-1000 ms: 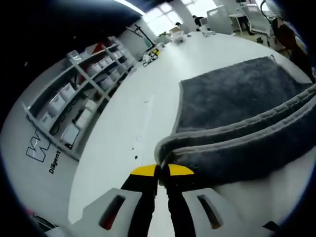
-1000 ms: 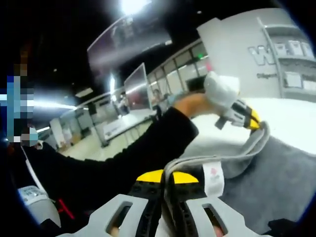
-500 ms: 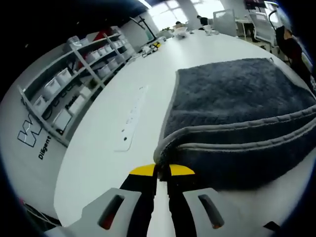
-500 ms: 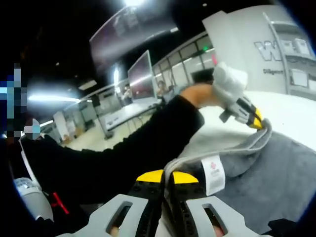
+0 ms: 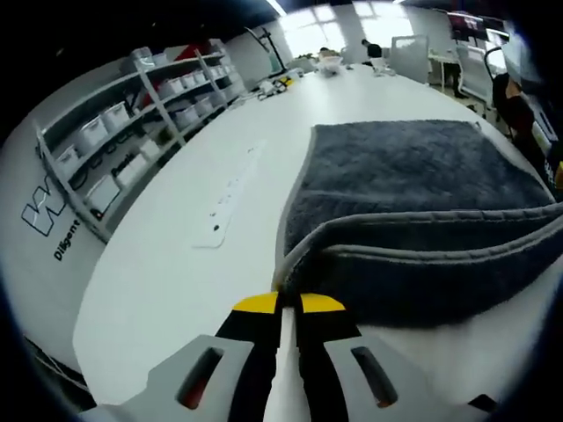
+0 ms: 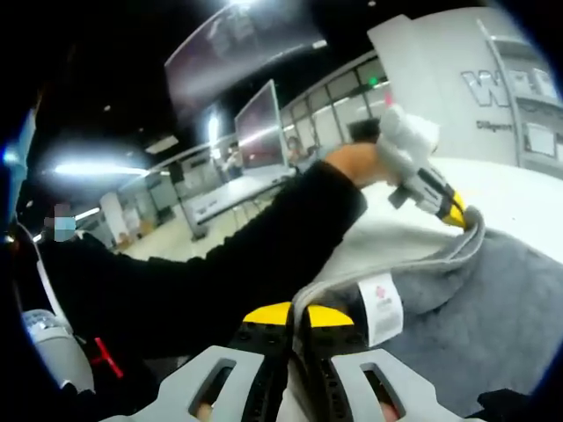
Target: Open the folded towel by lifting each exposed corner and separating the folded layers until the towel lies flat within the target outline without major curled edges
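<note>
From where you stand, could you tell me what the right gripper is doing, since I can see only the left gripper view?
Observer: In the right gripper view, the right gripper is shut on a pale hemmed corner of the grey towel, lifted off the rest of it.
Operator: Thank you. Is there any marker on that corner?
Observer: Yes, a white care label with a red mark hangs from the hem just beside the jaws.
Operator: Can you see my left gripper from there?
Observer: Yes, the left gripper pinches the same lifted hem further along, and a black sleeve runs up to the hand holding it.
</note>
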The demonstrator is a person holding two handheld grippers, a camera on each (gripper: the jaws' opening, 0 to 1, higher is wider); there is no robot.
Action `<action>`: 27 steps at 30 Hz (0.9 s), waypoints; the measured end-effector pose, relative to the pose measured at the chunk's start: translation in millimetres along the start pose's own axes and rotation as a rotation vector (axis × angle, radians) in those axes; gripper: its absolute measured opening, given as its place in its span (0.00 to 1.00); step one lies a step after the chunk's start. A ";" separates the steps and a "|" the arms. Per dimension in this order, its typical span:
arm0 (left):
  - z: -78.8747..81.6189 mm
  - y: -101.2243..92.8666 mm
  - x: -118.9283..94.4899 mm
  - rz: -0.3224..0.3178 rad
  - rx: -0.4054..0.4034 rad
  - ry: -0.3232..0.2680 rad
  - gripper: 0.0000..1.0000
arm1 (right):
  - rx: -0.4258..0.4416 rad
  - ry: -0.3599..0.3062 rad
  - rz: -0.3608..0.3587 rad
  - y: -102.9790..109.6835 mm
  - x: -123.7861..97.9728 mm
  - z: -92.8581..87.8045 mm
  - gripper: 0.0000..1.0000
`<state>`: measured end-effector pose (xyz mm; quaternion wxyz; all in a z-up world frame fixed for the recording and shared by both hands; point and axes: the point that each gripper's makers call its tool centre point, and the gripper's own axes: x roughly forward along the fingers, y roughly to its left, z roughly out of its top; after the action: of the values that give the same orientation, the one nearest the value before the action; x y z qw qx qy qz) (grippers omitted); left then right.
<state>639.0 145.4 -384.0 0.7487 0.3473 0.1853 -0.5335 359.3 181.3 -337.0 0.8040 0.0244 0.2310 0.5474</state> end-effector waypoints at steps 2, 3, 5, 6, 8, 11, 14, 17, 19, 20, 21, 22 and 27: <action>-4.0 -1.6 -2.6 -0.008 -0.011 0.007 0.05 | -0.004 0.005 0.009 3.3 0.1 -0.9 0.00; -6.8 -2.6 -2.9 -0.014 -0.021 0.011 0.05 | -0.006 0.008 0.015 5.3 0.1 -1.4 0.00; -10.9 -2.8 -7.1 -0.014 -0.033 0.016 0.05 | -0.016 0.020 0.030 10.3 0.8 -3.5 0.00; -13.2 -3.1 -10.0 -0.015 -0.043 0.019 0.05 | -0.024 0.026 0.040 13.6 1.3 -4.7 0.00; -19.7 -0.4 -16.9 0.000 -0.072 0.044 0.06 | -0.056 0.041 0.059 19.7 2.0 -8.2 0.00; -23.2 1.4 -24.6 0.008 -0.080 0.058 0.06 | -0.058 0.045 0.065 21.8 4.2 -9.3 0.00; -30.6 0.0 -28.2 0.007 -0.098 0.073 0.06 | -0.054 0.045 0.065 22.2 5.9 -8.6 0.00; -37.8 5.0 -29.0 0.036 -0.095 0.091 0.04 | -0.053 0.046 0.066 24.3 9.0 -8.7 0.00; -41.9 6.7 -32.6 0.054 -0.089 0.119 0.04 | -0.057 0.049 0.068 26.6 10.9 -9.3 0.00; -44.8 6.8 -33.8 0.056 -0.084 0.133 0.04 | -0.060 0.051 0.070 27.7 12.3 -9.7 0.00; -47.5 3.7 -34.2 0.054 -0.086 0.137 0.03 | -0.063 0.053 0.072 28.5 13.9 -9.9 0.00; -48.2 2.7 -35.2 0.052 -0.087 0.137 0.03 | -0.066 0.055 0.074 29.4 15.5 -10.1 0.00; -43.4 -4.5 -42.1 0.067 -0.064 0.106 0.03 | -0.066 0.057 0.079 29.7 22.3 -7.8 0.00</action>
<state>623.6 203.8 -388.1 0.7660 0.3568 0.2299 -0.4827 337.0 211.3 -343.0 0.7752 -0.0087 0.2346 0.5865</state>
